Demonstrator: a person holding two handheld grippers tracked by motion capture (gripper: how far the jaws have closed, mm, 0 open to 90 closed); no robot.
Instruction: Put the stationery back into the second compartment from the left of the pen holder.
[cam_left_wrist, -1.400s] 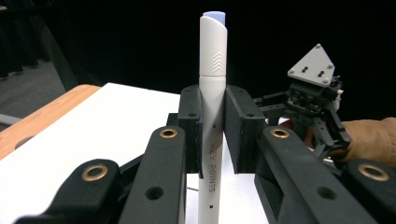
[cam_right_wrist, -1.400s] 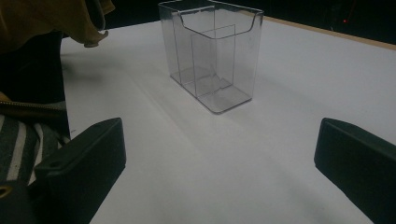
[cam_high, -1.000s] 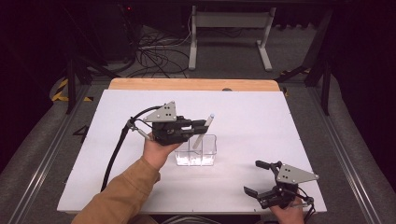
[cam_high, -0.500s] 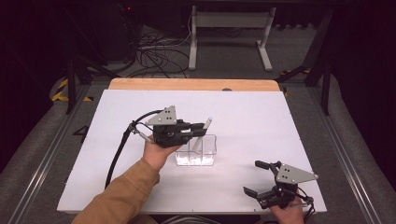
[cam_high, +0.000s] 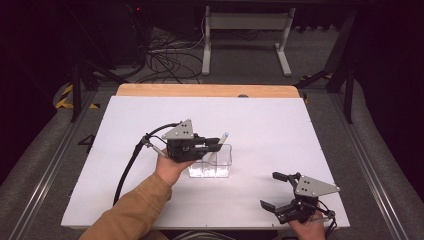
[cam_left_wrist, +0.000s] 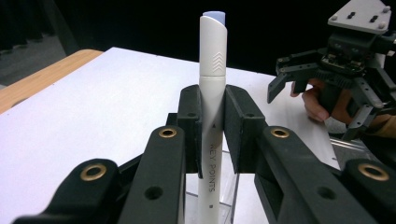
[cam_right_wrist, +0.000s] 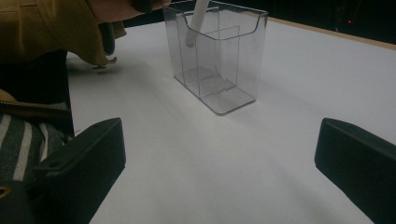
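A white pen (cam_left_wrist: 211, 116) is seen clamped between the jaws of the left gripper (cam_high: 216, 144), its lower end dipped inside a clear plastic organizer (cam_high: 212, 162) near the middle of the white table (cam_high: 280, 130). The pen is held tilted over the organizer's end compartment (cam_right_wrist: 189, 51). The right gripper (cam_high: 276, 191) is held near the table's front right edge, jaws spread wide, nothing gripped.
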